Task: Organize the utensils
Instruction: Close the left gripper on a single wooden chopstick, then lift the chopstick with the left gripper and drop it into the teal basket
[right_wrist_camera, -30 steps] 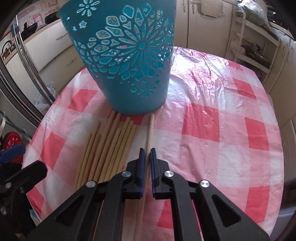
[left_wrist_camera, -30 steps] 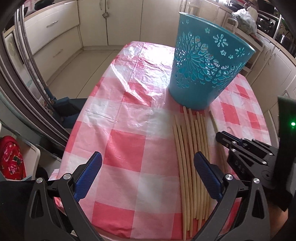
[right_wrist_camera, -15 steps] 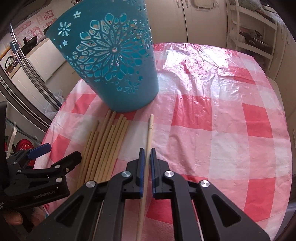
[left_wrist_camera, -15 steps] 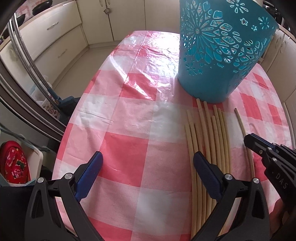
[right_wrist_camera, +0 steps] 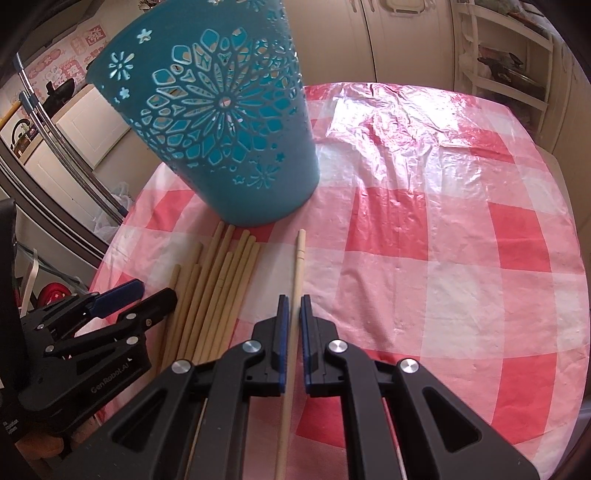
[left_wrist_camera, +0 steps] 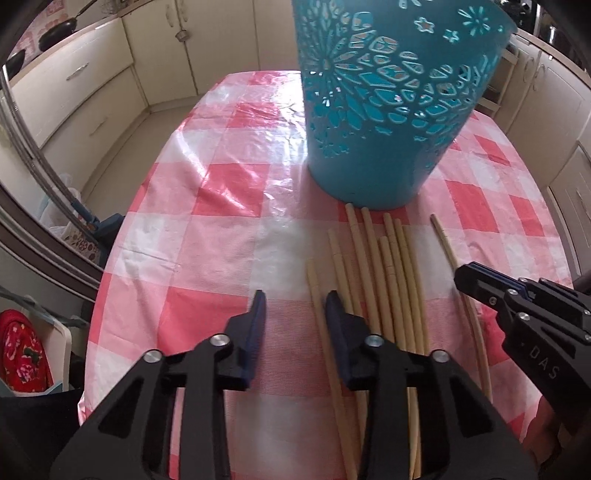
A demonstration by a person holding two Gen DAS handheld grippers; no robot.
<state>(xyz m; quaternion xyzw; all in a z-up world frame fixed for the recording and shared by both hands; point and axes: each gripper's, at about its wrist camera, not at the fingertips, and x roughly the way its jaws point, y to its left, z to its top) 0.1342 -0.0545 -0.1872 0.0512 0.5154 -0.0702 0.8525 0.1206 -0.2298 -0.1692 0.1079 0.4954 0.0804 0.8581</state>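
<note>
Pale chopsticks (left_wrist_camera: 384,280) flat beside upright teal basket (left_wrist_camera: 388,110).

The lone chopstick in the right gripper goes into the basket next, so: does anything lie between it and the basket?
Nothing visible: only bare tablecloth lies between the chopstick and the teal basket; the chopstick bundle lies apart.

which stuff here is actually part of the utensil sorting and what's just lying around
Part of the job:
- single chopstick clamped in the right gripper
- chopstick bundle on the checked tablecloth
- teal cut-out basket
- left gripper, jaws closing with nothing between them

Just lying about:
- red floral bag
- frying pan
- kettle
</note>
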